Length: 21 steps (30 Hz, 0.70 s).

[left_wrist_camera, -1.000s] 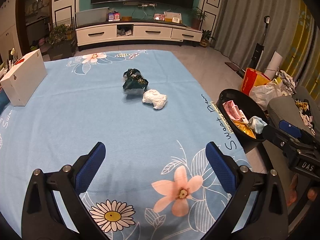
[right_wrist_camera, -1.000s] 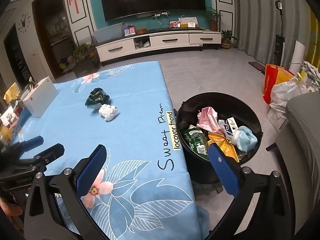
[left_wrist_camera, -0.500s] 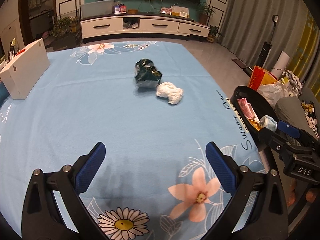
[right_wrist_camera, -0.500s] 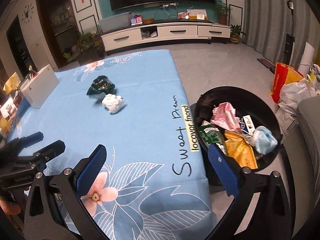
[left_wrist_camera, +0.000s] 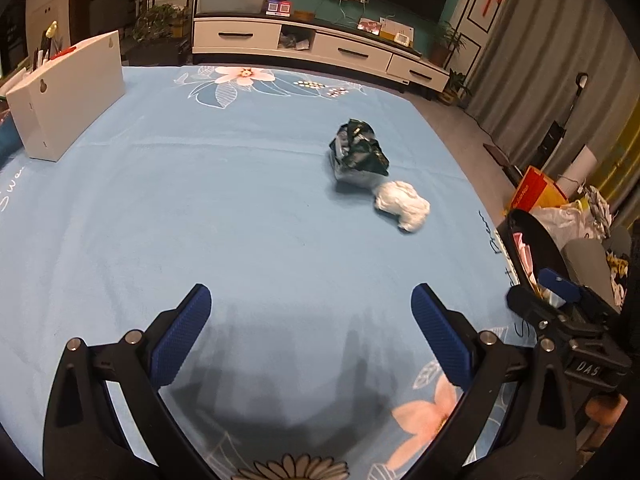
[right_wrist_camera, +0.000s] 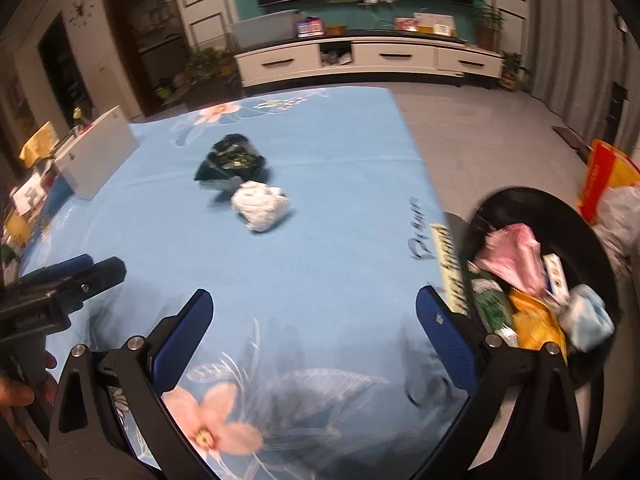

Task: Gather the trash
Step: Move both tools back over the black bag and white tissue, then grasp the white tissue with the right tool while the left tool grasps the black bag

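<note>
A crumpled dark green wrapper [left_wrist_camera: 359, 153] [right_wrist_camera: 230, 159] and a white paper wad [left_wrist_camera: 402, 204] [right_wrist_camera: 261, 204] lie side by side on the blue flowered tablecloth [left_wrist_camera: 200, 200] [right_wrist_camera: 320, 272]. A black trash bin [right_wrist_camera: 560, 220] [left_wrist_camera: 528, 240] holding several wrappers stands beside the table's right edge. My left gripper [left_wrist_camera: 308, 312] hovers open over the cloth, well short of the trash, with nothing between its fingers. My right gripper [right_wrist_camera: 314, 314] is open too, over the cloth's right part, the bin just right of its right finger [right_wrist_camera: 440, 332]. Each gripper shows at the edge of the other's view.
A white box [left_wrist_camera: 68, 92] [right_wrist_camera: 96, 152] stands at the table's far left. Beyond the table are a white TV cabinet [left_wrist_camera: 320, 44] and open floor. Red and white bags [left_wrist_camera: 548, 200] and a grey seat [left_wrist_camera: 588, 264] crowd the floor right of the bin.
Both grippers moved forward over the table toward the two pieces of trash, which now look larger and nearer. The right wrist view swung left, away from the bin. Both stay open.
</note>
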Available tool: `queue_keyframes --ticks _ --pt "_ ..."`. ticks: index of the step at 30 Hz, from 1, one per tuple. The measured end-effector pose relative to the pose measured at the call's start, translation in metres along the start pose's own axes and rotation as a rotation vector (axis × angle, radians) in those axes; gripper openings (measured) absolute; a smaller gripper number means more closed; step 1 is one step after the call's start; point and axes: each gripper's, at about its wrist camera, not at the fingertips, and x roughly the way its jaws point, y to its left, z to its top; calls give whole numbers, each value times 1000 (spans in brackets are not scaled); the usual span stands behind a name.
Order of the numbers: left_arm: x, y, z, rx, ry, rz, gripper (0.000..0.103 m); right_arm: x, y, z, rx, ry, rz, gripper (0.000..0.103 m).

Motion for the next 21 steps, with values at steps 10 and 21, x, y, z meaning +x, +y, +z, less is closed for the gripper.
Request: queue_keyframes --ticks 10,21 --pt "17 16 28 -37 -35 -10 100 64 18 45 -83 25 119 76" --pt "45 1 70 -19 -60 -62 100 91 24 54 -185 52 99 21"
